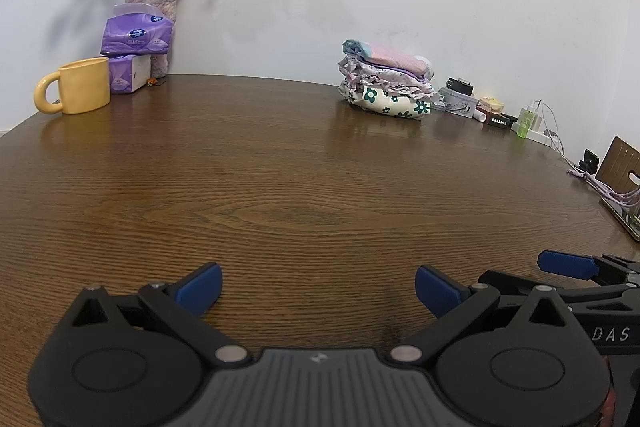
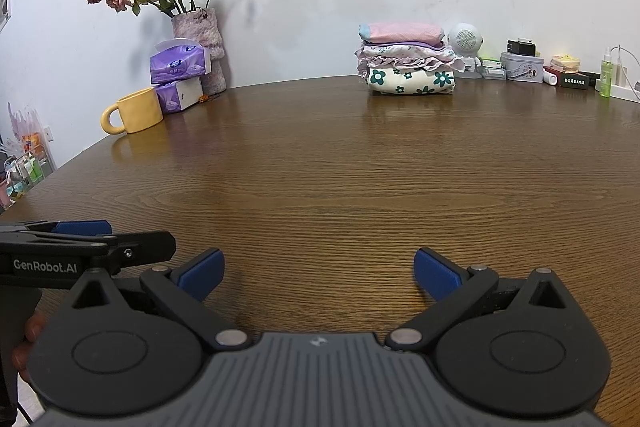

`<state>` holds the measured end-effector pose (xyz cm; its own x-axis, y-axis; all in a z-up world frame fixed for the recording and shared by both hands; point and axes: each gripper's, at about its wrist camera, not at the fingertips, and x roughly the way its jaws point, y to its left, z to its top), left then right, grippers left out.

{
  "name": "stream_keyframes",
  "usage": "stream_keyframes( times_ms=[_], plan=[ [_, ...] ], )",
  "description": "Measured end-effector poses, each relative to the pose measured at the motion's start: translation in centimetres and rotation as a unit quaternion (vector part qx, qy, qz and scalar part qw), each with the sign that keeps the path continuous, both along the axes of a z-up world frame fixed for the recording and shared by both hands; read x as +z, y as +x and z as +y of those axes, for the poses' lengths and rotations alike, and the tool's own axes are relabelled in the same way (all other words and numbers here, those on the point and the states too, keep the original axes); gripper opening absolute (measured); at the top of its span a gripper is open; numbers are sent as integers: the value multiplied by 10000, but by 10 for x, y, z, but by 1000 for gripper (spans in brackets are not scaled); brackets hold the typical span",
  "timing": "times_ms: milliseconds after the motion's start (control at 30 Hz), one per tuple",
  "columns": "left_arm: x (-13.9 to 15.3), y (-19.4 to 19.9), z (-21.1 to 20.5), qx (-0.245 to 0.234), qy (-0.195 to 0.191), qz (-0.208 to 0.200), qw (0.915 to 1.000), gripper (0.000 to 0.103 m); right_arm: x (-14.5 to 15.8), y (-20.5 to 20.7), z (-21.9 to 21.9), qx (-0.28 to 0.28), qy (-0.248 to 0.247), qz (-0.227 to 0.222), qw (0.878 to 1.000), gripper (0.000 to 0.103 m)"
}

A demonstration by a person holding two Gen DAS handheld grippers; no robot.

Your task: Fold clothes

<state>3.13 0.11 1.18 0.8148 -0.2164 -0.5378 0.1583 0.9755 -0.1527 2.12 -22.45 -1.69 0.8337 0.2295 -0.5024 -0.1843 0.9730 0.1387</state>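
Observation:
A stack of folded clothes (image 1: pixel 386 83) (image 2: pixel 408 61) stands at the far side of the brown wooden table (image 1: pixel 280 179) (image 2: pixel 340 179), against the wall; a cream piece with green flowers is at the bottom, pink on top. My left gripper (image 1: pixel 318 287) hovers low over the near table edge, open, with nothing between its blue pads. My right gripper (image 2: pixel 318 273) is beside it, also open and empty. Each gripper shows in the other's view: the right one's blue fingertip (image 1: pixel 566 265) at the right, the left one's fingertip (image 2: pixel 82 227) at the left.
A yellow mug (image 1: pixel 76 91) (image 2: pixel 134 110), purple tissue packs (image 1: pixel 134 53) (image 2: pixel 180 75) and a vase of dried roses (image 2: pixel 200 43) stand at the back left. Small boxes, a speaker (image 2: pixel 464 47), a green bottle (image 2: pixel 607 73) and cables (image 1: pixel 600 183) line the back right.

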Motion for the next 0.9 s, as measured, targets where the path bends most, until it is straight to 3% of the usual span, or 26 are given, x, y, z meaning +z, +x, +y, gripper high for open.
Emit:
stream_keyframes(
  times_ms=[900],
  plan=[
    [0,0,-1,-32,-32,-11,10000,103,0,-1,-1,-14,26,12,10000,103]
  ],
)
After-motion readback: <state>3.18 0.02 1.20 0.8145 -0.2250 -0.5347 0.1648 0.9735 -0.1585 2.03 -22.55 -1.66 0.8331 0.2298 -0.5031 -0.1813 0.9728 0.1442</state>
